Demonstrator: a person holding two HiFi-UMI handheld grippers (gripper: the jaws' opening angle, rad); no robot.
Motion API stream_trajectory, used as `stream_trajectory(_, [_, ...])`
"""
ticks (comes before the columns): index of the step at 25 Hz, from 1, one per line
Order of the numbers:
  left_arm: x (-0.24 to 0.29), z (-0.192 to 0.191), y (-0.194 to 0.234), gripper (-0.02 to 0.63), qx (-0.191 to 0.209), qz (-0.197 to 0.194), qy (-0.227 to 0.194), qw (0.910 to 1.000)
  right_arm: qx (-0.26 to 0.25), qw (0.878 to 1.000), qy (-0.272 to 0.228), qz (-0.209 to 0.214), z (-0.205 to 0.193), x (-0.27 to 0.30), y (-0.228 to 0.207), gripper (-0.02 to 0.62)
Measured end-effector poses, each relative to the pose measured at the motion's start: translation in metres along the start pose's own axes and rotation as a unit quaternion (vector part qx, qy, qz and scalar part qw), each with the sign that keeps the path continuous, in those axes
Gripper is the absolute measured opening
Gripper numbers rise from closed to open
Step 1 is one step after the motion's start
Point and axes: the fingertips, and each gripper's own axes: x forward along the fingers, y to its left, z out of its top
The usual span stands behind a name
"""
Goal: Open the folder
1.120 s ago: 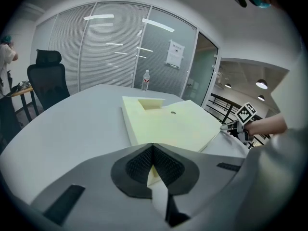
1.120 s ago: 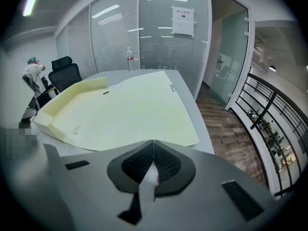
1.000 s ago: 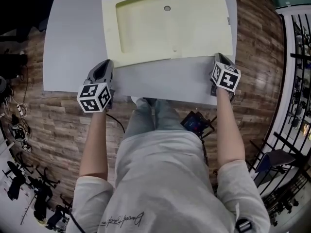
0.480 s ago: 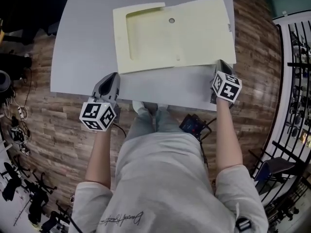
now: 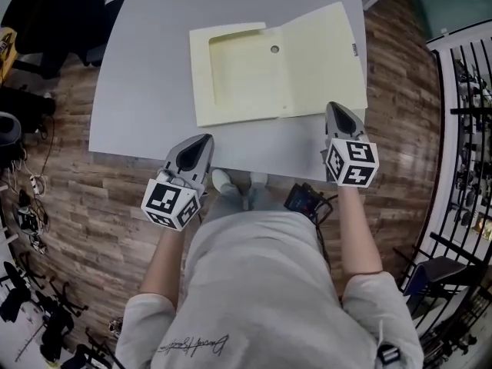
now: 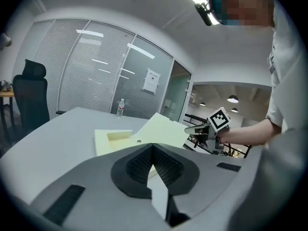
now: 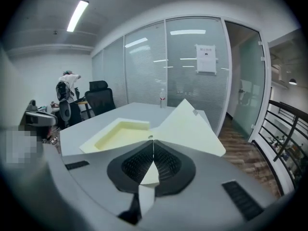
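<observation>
A pale yellow folder (image 5: 277, 71) lies open on the grey table (image 5: 146, 68). Its shallow box half (image 5: 234, 75) is on the left and its cover (image 5: 327, 56) spreads to the right. In both gripper views the cover (image 7: 192, 124) slants upward off the table. My left gripper (image 5: 196, 143) hovers over the table's near edge, short of the folder's left corner, jaws shut and empty. My right gripper (image 5: 336, 112) hangs just short of the folder's near right corner, also shut and empty. The folder (image 6: 139, 134) shows past my left gripper (image 6: 153, 146), with the right gripper (image 6: 202, 128) beside it.
A water bottle (image 6: 120, 107) stands at the table's far side. A black office chair (image 6: 30, 95) is off to the left. A black device (image 5: 307, 196) lies on the wooden floor under the table. A metal railing (image 5: 469, 129) runs along the right, with glass partitions beyond.
Both grippers have risen and drawn back from the folder's near edge toward the person. The folder lies as before.
</observation>
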Motion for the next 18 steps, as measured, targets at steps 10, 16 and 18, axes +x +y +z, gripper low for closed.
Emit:
stream_trajectory(10, [-0.007, 0.023, -0.028, 0.008, 0.020, -0.022, -0.024, 0.9993, -0.017, 0.987, -0.059, 0.151, 0.049, -0.056, 0.105, 0.024])
stream_trajectory(16, [-0.013, 0.042, -0.032, 0.008, 0.038, -0.020, -0.031, 0.9986, -0.040, 0.977, -0.062, 0.201, 0.062, -0.063, 0.150, 0.023])
stream_trajectory(18, [-0.015, 0.046, -0.029, 0.008, 0.045, -0.015, -0.030, 0.9984, -0.042, 0.975, -0.062, 0.207, 0.065, -0.062, 0.155, 0.023])
